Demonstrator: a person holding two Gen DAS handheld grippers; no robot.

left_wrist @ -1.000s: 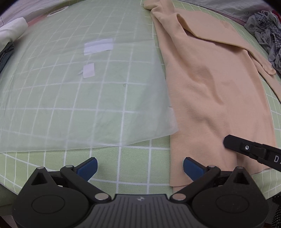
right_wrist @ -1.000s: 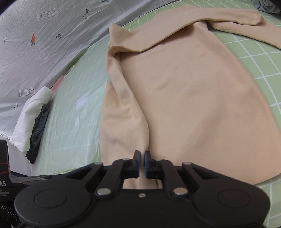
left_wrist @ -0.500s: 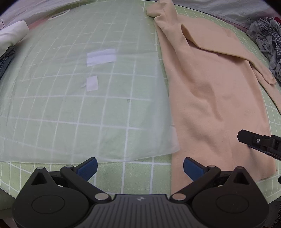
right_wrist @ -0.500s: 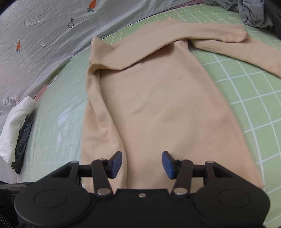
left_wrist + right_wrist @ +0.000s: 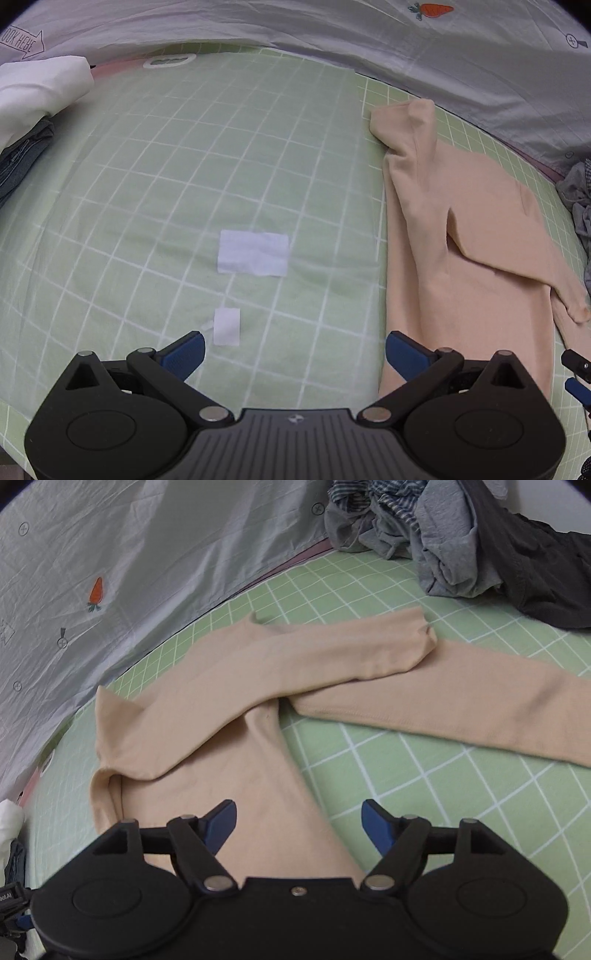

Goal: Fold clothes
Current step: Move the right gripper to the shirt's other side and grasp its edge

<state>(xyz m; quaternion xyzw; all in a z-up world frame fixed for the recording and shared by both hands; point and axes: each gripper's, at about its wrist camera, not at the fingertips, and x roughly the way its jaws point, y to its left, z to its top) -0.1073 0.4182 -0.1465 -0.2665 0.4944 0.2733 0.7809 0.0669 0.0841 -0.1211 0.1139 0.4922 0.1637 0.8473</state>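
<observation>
A peach long-sleeved top (image 5: 229,746) lies flat on the green checked sheet (image 5: 424,775). One sleeve (image 5: 332,664) is folded across its chest and the other sleeve (image 5: 480,709) stretches out to the right. My right gripper (image 5: 298,821) hovers over the top's body; its jaws are opening and hold nothing. In the left wrist view the same top (image 5: 461,258) runs down the right side. My left gripper (image 5: 293,350) stands open above the sheet (image 5: 147,221) just left of the top, with nothing between its blue pads.
A heap of grey and dark clothes (image 5: 461,535) lies at the far right. Folded white and dark clothes (image 5: 29,110) are stacked at the far left. Two white labels (image 5: 253,253) show under a clear film on the sheet. A grey printed cover (image 5: 110,554) borders the far edge.
My right gripper let go of the peach top's hem and opened. Both grippers moved forward along the top toward its sleeves and collar, and both views now show the far edge.
</observation>
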